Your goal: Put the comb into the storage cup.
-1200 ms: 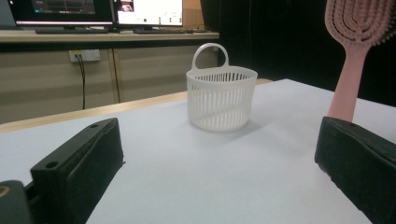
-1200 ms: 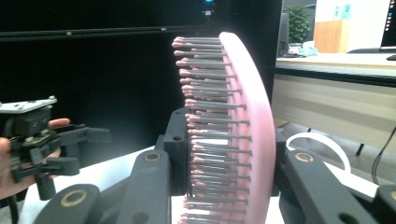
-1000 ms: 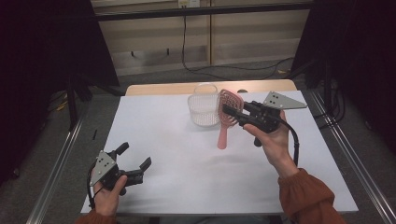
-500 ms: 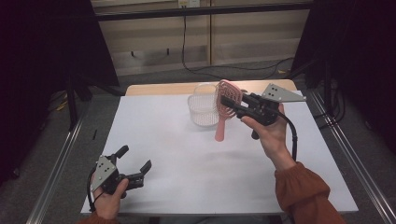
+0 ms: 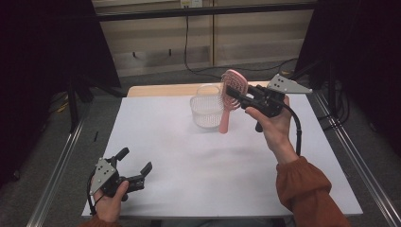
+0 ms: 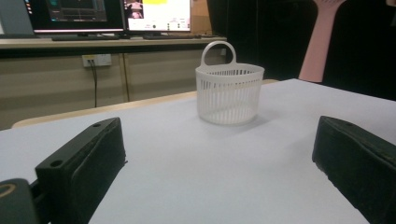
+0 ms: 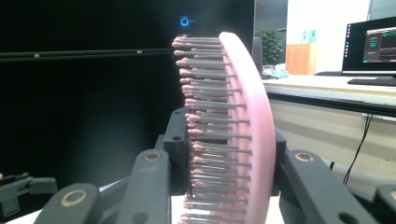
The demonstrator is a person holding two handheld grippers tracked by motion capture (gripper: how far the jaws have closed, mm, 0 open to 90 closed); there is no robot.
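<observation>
My right gripper (image 5: pixel 238 94) is shut on the head of a pink hairbrush (image 5: pixel 226 116), held upright above the table's back middle with its handle hanging down. In the right gripper view the bristles (image 7: pixel 212 135) point left, and my right gripper (image 7: pixel 229 151) clamps the head from both sides. A white slotted basket (image 5: pixel 206 111) with a loop handle stands just left of the brush. My left gripper (image 5: pixel 136 163) rests open near the table's front left corner. In the left gripper view, my left gripper (image 6: pixel 219 137) faces the basket (image 6: pixel 229 95) with nothing between its jaws, and the brush handle (image 6: pixel 320 42) hangs at the upper right.
The white table (image 5: pixel 189 161) has metal rails along its left and right sides. A wooden strip (image 5: pixel 161 90) runs along its far edge. Monitors (image 6: pixel 107 14) stand on a desk beyond the table.
My right gripper has lifted the hairbrush higher beside the basket, bringing it more upright with the handle hanging down. The left gripper has stayed where it was.
</observation>
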